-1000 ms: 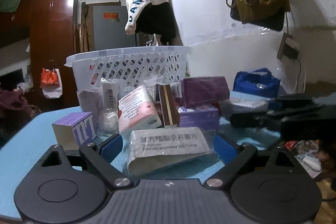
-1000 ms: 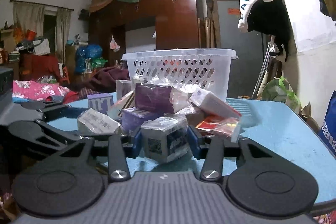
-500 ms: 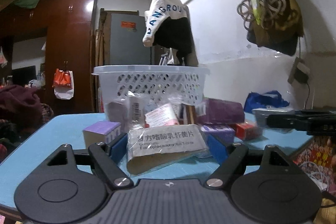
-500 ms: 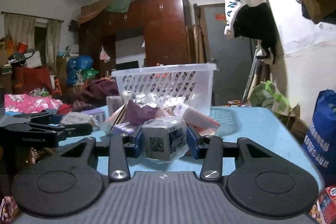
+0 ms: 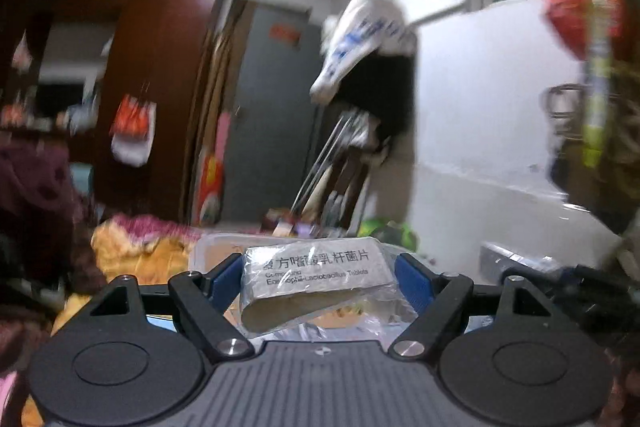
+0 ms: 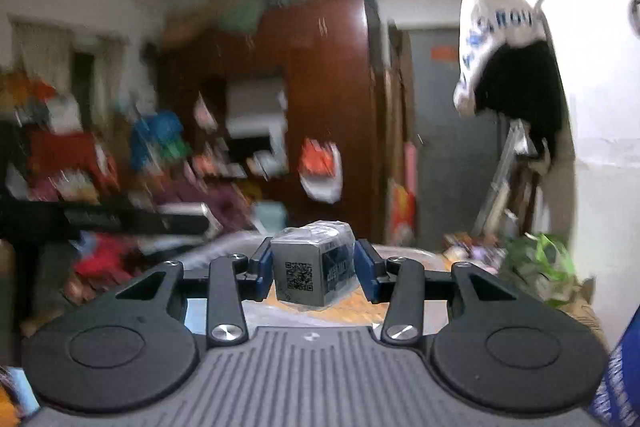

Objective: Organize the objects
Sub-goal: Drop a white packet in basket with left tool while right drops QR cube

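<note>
My left gripper [image 5: 316,277] is shut on a flat grey tablet box [image 5: 314,275] wrapped in clear plastic, printed with Chinese text and "Lactobacillus Tablets". It is held high in the air. My right gripper [image 6: 314,273] is shut on a small grey cube box [image 6: 314,273] with a QR code, also in plastic wrap. The rim of the white basket [image 5: 218,243] shows low, just beyond the left fingers. In the right wrist view a pale edge [image 6: 224,243], perhaps the basket, lies below the box. The pile of other objects is out of view.
A dark wooden wardrobe [image 6: 328,99] and a grey door [image 5: 276,115] stand behind. A white and black garment [image 5: 372,59] hangs on the wall at right. The other gripper [image 6: 100,219] shows blurred at left in the right wrist view. Both views are motion-blurred.
Both grippers have risen with their boxes and now look over the basket rim. The table and the pile of objects have dropped out of view.
</note>
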Available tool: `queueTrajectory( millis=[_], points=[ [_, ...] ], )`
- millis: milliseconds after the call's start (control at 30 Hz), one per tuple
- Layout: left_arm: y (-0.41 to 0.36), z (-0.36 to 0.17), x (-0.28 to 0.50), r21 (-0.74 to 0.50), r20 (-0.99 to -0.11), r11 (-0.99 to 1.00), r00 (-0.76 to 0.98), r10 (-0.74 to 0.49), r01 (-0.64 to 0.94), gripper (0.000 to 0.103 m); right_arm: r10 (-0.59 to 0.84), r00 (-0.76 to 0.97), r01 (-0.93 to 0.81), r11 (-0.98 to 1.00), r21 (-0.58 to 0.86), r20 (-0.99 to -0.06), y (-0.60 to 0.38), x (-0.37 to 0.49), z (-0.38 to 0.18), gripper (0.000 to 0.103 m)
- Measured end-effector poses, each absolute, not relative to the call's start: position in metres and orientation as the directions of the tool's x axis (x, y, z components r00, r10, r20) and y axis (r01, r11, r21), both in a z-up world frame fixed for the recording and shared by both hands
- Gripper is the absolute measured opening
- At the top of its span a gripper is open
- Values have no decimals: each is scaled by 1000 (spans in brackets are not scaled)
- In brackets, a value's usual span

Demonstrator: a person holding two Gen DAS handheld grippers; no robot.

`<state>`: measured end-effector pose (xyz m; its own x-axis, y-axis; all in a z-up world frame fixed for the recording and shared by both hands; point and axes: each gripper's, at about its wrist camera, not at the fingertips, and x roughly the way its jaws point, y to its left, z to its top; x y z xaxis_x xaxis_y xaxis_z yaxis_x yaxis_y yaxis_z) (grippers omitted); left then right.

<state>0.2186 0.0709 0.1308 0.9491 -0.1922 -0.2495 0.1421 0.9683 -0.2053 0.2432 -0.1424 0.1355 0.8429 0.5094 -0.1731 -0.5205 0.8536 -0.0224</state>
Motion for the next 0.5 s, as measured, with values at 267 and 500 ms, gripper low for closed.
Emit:
queueTrajectory(
  millis=[267, 500],
  points=[
    [69, 114, 266, -235, -346, 968, 922, -171, 92, 95, 505, 837, -521, 853, -25, -210, -138, 257, 117, 91],
    [93, 78, 156, -193, -259, 971, 947, -190, 142, 102, 474, 869, -472, 880, 50, -142, -215, 148, 60, 103]
  ],
)
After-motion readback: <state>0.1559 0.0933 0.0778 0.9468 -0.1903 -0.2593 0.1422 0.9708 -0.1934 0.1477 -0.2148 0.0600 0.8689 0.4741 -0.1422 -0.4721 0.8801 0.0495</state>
